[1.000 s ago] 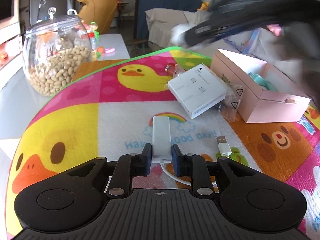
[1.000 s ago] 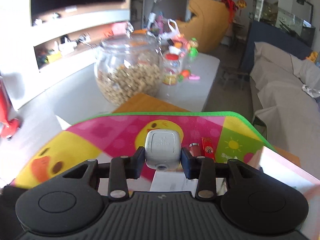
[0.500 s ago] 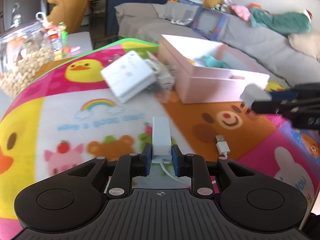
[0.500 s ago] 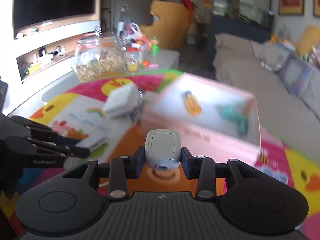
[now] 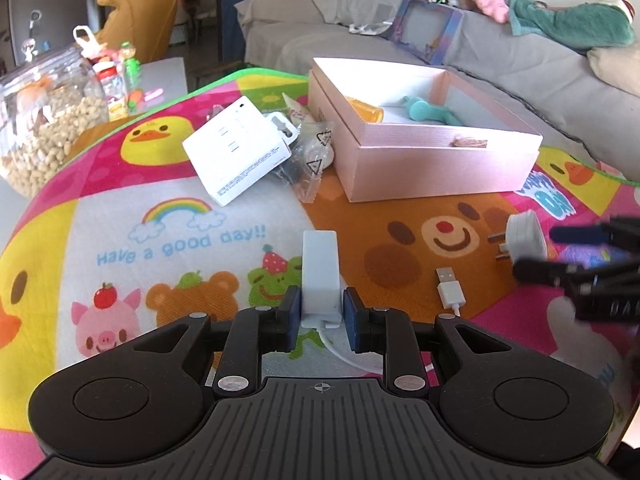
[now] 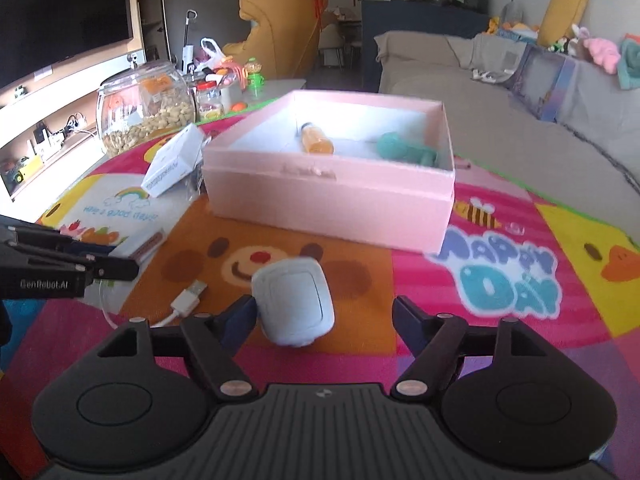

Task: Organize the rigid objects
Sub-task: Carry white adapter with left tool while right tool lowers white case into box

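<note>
White plug-in charger block lying on the cartoon play mat, on the orange bear patch in front of the open pink cardboard box. Between the right gripper jaws, which have just been opening; left pad touching or nearly so, right pad well clear. Left gripper clamped tight on a slim white rectangular adapter, its thin white cable trailing under. USB plug flat on the mat, near the charger.
</note>
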The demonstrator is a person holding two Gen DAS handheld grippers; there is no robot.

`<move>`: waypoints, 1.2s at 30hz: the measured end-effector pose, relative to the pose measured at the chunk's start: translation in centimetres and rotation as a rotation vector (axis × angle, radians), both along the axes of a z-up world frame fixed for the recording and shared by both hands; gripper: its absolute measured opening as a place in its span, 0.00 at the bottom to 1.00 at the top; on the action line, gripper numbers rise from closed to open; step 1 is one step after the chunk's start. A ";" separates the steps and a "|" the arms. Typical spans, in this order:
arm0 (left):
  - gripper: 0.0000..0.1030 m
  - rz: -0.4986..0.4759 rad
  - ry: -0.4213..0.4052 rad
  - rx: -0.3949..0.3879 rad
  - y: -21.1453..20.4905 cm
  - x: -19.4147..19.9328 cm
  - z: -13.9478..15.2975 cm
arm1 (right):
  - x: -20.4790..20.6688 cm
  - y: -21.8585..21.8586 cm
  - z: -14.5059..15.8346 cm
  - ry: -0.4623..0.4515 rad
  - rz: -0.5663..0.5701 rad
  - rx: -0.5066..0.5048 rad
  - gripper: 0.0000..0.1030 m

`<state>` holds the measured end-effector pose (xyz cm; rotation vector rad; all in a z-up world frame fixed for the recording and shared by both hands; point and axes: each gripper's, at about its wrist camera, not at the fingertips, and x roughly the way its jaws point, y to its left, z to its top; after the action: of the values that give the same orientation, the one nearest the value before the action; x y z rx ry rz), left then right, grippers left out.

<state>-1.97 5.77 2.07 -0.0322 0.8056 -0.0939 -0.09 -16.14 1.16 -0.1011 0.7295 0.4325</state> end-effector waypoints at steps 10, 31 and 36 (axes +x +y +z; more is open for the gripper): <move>0.26 -0.002 -0.053 0.011 -0.4 -0.9 -0.5 | -0.8 1.3 -0.5 -0.038 0.005 -0.059 0.73; 0.25 0.056 -0.064 -0.082 0.6 -0.4 -0.6 | 1.8 0.4 0.2 0.010 -0.088 0.065 0.72; 0.24 0.024 -0.089 -0.024 -0.2 -0.8 -0.7 | 2.1 0.7 0.6 0.021 -0.060 0.053 0.47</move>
<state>-2.75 5.58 1.33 -0.0596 0.7155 -0.0819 1.97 -15.45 1.76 -0.0248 0.7390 0.3958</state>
